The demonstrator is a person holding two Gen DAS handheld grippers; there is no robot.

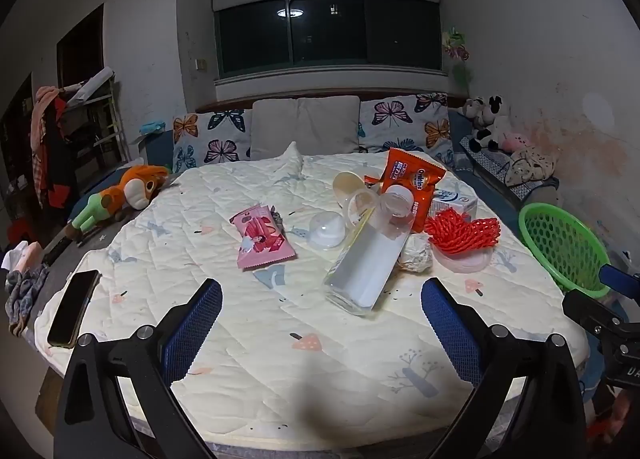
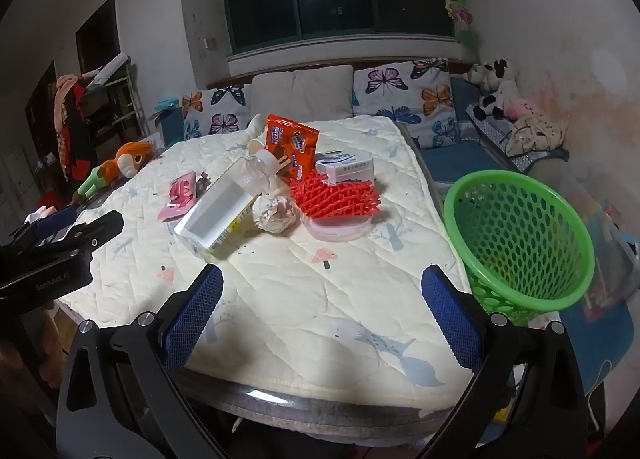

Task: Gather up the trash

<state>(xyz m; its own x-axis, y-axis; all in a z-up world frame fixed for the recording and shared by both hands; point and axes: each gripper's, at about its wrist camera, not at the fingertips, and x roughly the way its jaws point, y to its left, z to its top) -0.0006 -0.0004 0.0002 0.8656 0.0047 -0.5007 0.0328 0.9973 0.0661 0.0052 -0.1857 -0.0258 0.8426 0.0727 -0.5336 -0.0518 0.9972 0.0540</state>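
Both grippers are held wide apart and empty above the near edge of a quilted cream mat (image 1: 280,339) printed with mushrooms and whales. The left gripper (image 1: 322,323) and the right gripper (image 2: 322,311) each show 2 blue, mesh-textured pads on black arms; nothing is gripped by either.

The trash is gathered in a loose heap at the middle of the mat. A clear plastic bottle (image 1: 364,259) with a pale label is seen lying tilted, its neck toward an orange snack packet (image 1: 412,187). Just beside it a crumpled ball of white paper (image 2: 274,213) is touching a red foam fruit net (image 2: 336,193) — ribbed and lattice-like — which lies on a shallow clear lid (image 2: 338,229). A small white carton (image 2: 346,169) is seen behind the net, and a flat pink wrapper (image 1: 262,237) lies apart to the left.

A green perforated plastic basket (image 2: 520,243) (round, tilted) is placed off the mat's right edge.
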